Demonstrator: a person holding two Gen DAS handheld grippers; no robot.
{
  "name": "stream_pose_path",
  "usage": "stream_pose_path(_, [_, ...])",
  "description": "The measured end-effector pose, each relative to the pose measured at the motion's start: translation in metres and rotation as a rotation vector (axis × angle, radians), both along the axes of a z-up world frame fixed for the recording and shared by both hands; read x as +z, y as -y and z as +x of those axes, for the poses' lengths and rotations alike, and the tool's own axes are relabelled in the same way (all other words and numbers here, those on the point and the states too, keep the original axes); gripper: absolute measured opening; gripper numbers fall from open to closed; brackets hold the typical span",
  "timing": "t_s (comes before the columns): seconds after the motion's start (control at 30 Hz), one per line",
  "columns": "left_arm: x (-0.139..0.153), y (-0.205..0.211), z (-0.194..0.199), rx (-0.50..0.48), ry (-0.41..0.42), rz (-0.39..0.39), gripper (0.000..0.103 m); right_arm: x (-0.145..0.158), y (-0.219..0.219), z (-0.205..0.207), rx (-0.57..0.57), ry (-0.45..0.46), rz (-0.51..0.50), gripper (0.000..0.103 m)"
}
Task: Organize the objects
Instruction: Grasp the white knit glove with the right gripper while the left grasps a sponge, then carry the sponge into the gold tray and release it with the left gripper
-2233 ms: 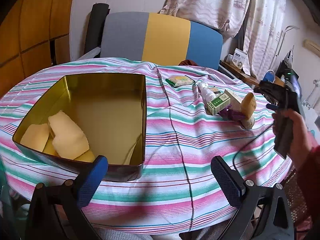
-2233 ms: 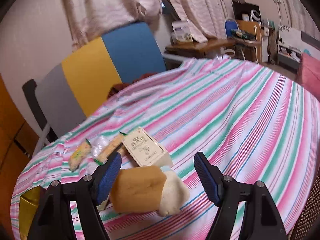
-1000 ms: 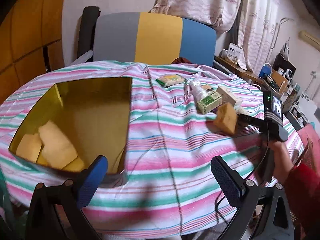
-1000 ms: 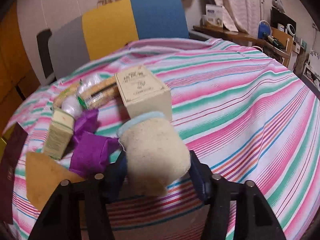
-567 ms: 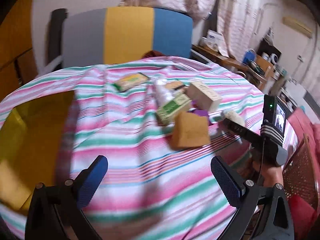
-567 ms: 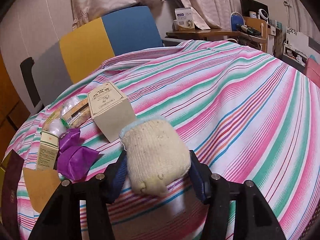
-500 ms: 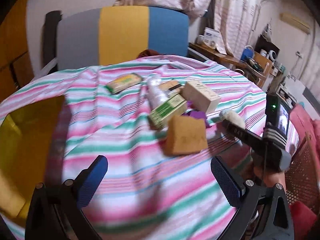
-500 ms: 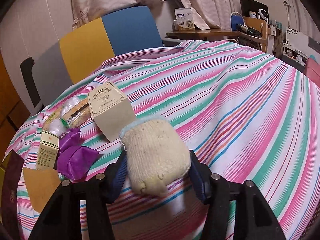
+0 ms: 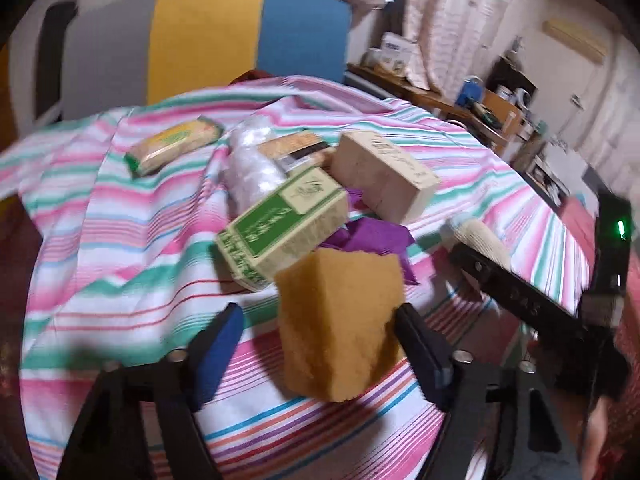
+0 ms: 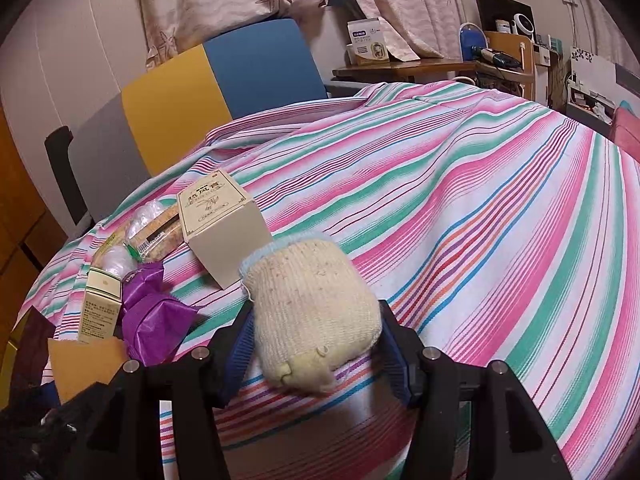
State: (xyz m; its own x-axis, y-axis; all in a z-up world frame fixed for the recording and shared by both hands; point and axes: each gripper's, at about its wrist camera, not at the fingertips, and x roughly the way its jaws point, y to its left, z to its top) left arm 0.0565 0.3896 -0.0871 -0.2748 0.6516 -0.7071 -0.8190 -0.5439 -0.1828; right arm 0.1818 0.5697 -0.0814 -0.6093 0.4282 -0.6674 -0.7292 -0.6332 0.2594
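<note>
An orange-brown sponge [image 9: 340, 320] stands on the striped tablecloth [image 9: 120, 248] between the blue pads of my left gripper [image 9: 316, 340]. Its jaws are closing. The right-hand pad reaches the sponge's edge, while the left-hand pad [image 9: 220, 340] is still a gap away. My right gripper [image 10: 316, 344] is shut on a cream knitted pouch [image 10: 312, 308] just above the cloth. The left wrist view shows the same pouch [image 9: 486, 240] at the right. The sponge [image 10: 88, 364] sits at the lower left of the right wrist view.
Behind the sponge lie a green-and-white box [image 9: 284, 224], a beige box [image 9: 384, 172], a purple wrapper [image 9: 372, 236], a plastic-wrapped bottle [image 9: 252, 160] and a yellow-green packet [image 9: 172, 146]. A grey, yellow and blue chair back [image 9: 208, 40] stands past the table. Cluttered shelves [image 10: 500, 52] are at the right.
My left gripper swung right, away from the gold tin, and came down over the sponge with its jaws narrowing. My right gripper kept hold of the knitted pouch and barely moved.
</note>
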Motion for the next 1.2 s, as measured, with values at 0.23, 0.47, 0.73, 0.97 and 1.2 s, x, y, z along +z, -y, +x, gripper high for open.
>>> stream_pose_path(0.23, [0.0, 0.01, 0.019, -0.076, -0.074, 0.026, 0.048, 0.001, 0.002, 0.0, -0.002, 0.007, 0.008, 0.058])
stream_pose_path(0.47, [-0.007, 0.029, 0.038, -0.054, -0.124, 0.001, 0.036, 0.001, 0.003, -0.001, -0.005, 0.01, 0.02, 0.058])
stream_pose_path(0.73, [-0.004, 0.058, 0.027, 0.01, -0.052, 0.04, 0.031, 0.001, 0.005, -0.002, -0.007, 0.024, 0.031, 0.058])
stream_pose_path(0.97, [0.009, 0.093, 0.033, 0.061, -0.03, 0.088, 0.031, 0.002, 0.008, -0.005, -0.015, 0.049, 0.053, 0.058])
stream_pose_path(1.2, [0.028, 0.13, 0.042, 0.078, -0.039, 0.121, 0.031, 0.005, 0.01, -0.002, -0.037, 0.052, 0.08, 0.058])
